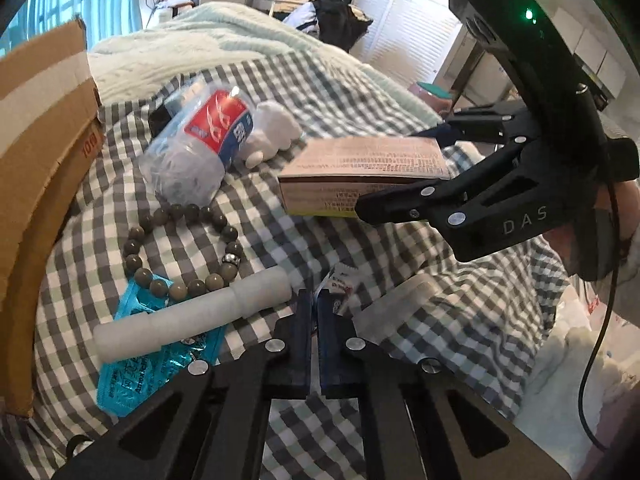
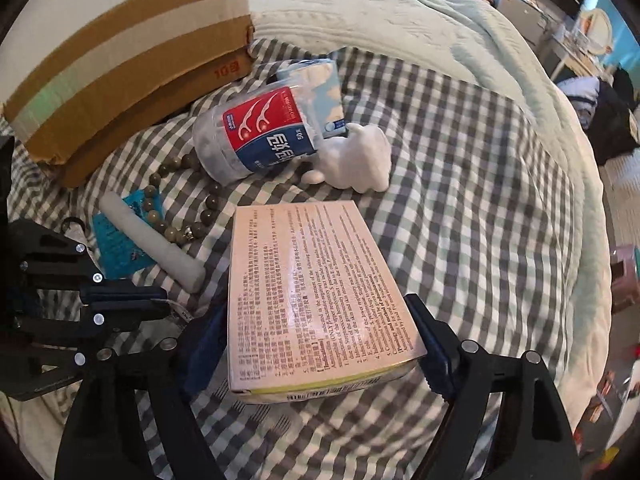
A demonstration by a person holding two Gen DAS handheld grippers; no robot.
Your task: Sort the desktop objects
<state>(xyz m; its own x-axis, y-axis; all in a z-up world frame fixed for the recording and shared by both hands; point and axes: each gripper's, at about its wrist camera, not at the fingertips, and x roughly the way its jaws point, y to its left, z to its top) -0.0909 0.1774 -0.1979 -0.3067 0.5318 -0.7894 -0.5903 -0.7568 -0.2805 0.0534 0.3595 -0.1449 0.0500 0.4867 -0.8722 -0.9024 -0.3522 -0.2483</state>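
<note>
Cardboard box (image 1: 36, 152) cut off at left edge – blue packet (image 1: 132, 364) partly hidden under white tube (image 1: 192, 312) nr the box; small print on medicine box (image 2: 312, 292) too blurred to read

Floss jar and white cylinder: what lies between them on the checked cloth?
The bead bracelet lies between the floss jar and the white cylinder; the left wrist view shows it.

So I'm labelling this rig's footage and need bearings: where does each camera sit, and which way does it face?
Left wrist: sits on the left gripper, shut on a small packet, looking down over the checked bedcover; right gripper shows.
Right wrist: sits on the right gripper, which grips a printed box, facing the cardboard box; left gripper shows.
Shared: floss-pick jar, bead bracelet, white tube.
</note>
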